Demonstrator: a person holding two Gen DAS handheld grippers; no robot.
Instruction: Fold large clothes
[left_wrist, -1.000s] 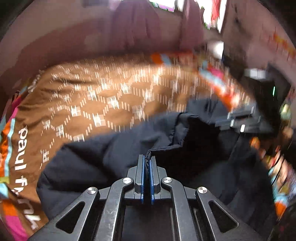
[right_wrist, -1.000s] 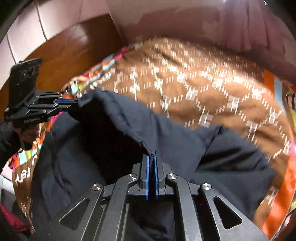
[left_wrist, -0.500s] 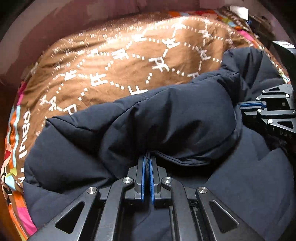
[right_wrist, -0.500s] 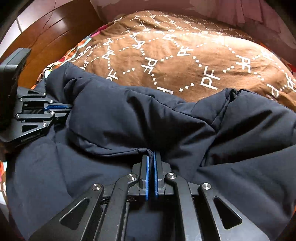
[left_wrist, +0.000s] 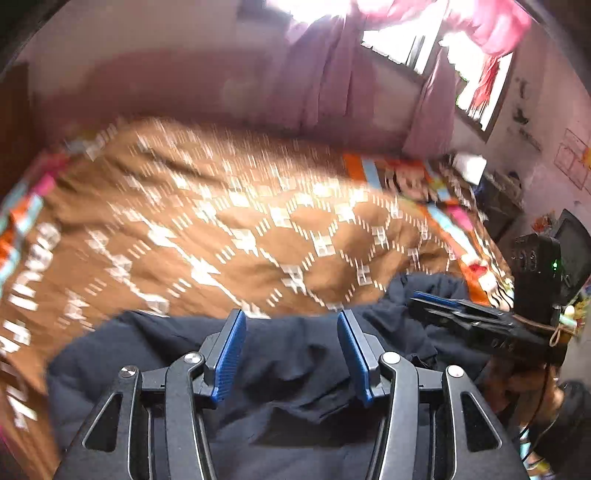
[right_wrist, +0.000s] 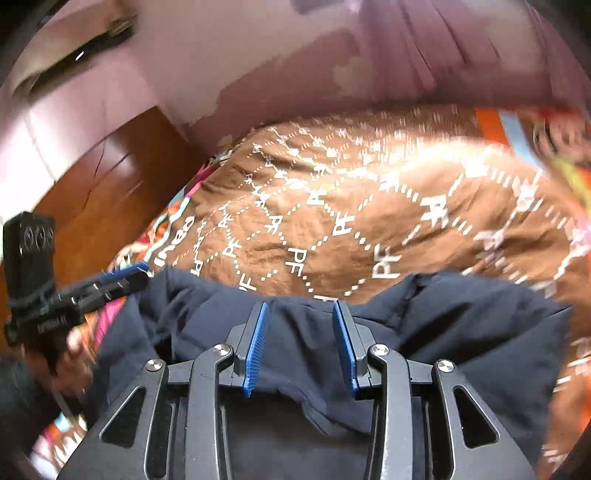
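A dark navy padded jacket (left_wrist: 295, 373) lies folded on a brown patterned bedspread (left_wrist: 240, 229). It also shows in the right wrist view (right_wrist: 461, 325). My left gripper (left_wrist: 290, 325) is open and empty, jaws wide apart just above the jacket's near part. My right gripper (right_wrist: 298, 317) is open and empty above the jacket's far edge. The right gripper shows in the left wrist view (left_wrist: 443, 301) at the jacket's right end. The left gripper shows in the right wrist view (right_wrist: 125, 277) at the jacket's left end.
The bedspread (right_wrist: 369, 214) has a bright striped border (left_wrist: 454, 218). A wooden headboard (right_wrist: 99, 184) stands to the left. Pink curtains (left_wrist: 332, 74) and a window hang behind the bed. A dark screen (left_wrist: 574, 247) and clutter stand at the right.
Both grippers have opened and let go of the jacket. They have lifted and tilted up, and the jacket fold now lies on the bed.
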